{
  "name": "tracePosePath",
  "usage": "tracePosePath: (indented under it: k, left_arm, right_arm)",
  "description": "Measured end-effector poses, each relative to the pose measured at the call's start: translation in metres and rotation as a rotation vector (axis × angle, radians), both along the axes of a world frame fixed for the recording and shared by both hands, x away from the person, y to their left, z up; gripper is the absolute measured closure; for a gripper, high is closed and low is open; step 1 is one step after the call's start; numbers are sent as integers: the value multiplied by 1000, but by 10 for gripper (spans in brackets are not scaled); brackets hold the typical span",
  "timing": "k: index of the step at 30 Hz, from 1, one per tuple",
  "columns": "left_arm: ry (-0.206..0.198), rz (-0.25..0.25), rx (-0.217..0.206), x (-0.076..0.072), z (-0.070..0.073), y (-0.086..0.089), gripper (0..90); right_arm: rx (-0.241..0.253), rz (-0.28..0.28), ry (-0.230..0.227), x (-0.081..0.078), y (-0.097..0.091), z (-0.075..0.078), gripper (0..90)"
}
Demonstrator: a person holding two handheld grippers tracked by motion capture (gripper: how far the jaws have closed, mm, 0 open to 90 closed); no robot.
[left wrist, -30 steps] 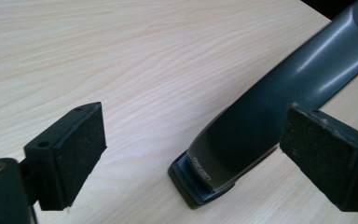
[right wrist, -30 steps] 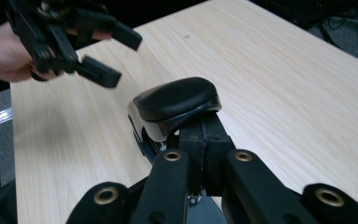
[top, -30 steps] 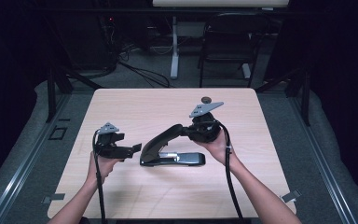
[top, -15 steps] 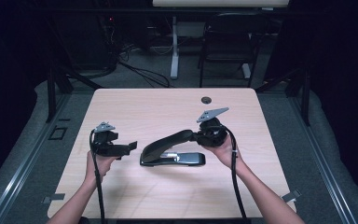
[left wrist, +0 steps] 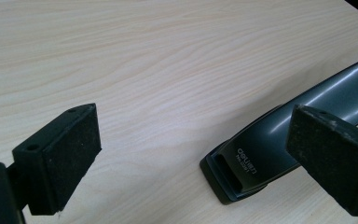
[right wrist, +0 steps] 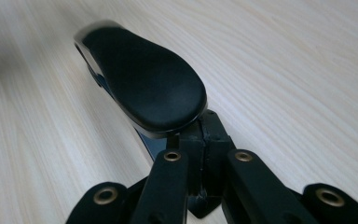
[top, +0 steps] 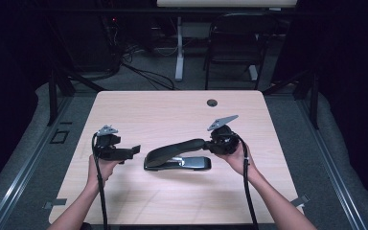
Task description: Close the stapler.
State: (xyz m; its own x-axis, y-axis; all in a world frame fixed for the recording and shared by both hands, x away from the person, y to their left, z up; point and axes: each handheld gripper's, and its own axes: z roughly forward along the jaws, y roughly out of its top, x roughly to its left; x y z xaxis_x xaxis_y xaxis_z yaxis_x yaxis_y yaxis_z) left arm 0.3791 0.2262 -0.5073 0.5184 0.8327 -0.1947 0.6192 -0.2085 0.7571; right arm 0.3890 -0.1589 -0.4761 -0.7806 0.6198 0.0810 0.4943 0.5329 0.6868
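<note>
A pale wooden table (top: 172,115) fills the middle of the frame. At its centre lies a black stapler (top: 177,154). The right gripper (top: 211,143) clamps the stapler's raised handle end; centre-left, the left gripper (top: 135,151) gapes wide, near its front.

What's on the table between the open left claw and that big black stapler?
Nothing: in the high view only bare wood separates the left gripper from the stapler. The left gripper view shows the stapler's front end lying between its open jaws, untouched.
</note>
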Motion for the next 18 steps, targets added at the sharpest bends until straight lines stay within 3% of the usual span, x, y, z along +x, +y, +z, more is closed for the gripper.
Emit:
tracePosePath:
  k: [11, 18]
  left_arm:
    - [0, 0, 2, 1, -1, -1, 33]
    - [1, -4, 8, 1, -1, 0, 32]
  right_arm:
    - [-83, -8, 57, 3, -10, -25, 898]
    - [-99, -27, 85, 6, -22, -30, 892]
